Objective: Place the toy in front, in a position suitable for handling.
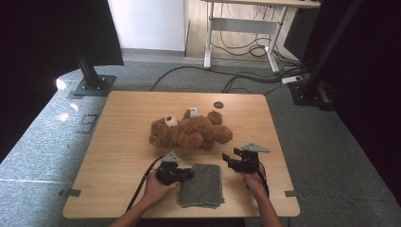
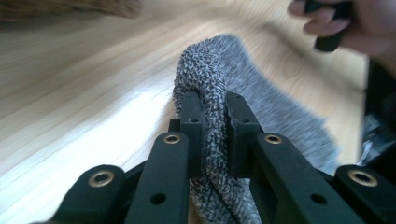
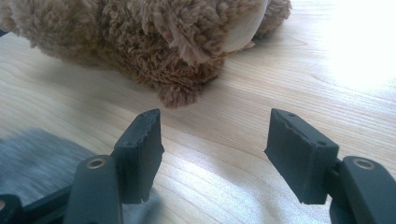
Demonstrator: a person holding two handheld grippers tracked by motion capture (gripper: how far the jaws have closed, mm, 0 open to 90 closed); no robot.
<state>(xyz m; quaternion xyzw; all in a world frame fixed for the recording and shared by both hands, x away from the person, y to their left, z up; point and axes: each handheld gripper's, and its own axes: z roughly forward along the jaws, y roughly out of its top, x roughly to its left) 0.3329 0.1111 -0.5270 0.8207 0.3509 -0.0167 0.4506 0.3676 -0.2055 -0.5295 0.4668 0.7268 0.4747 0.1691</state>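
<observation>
On the light wooden table [image 1: 123,142], near the person's edge, lies the folded grey cloth of rough knitted fabric [image 1: 202,184], and behind it, toward the middle of the table, lies the brown plush teddy bear [image 1: 191,130]. A small white tag [image 1: 193,112] sticks out at the far side of the bear, but its writing is too small to read; no other label or brand can be read anywhere.

Going from large to small: the table has a pale wood grain and a small dark round spot [image 1: 218,105] near its far edge. The bear lies on its side, with a light muzzle and thick curly fur. The cloth is a rectangle of several layers, dark grey with lighter flecks, and its surface looks coarse like terry or towel material.

The left gripper [image 1: 189,173] is at the left edge of the cloth. In the left gripper view its two black jaws are closed on a raised fold of the cloth [image 2: 212,93], which bulges up between the pads [image 2: 191,116] and hangs down toward the camera. The right gripper [image 1: 230,158] is just beside the far right corner of the cloth, between cloth and bear. Its jaws stand wide apart with only bare table between them, and it holds nothing; the bear is close in front of it [image 3: 154,42].
</observation>
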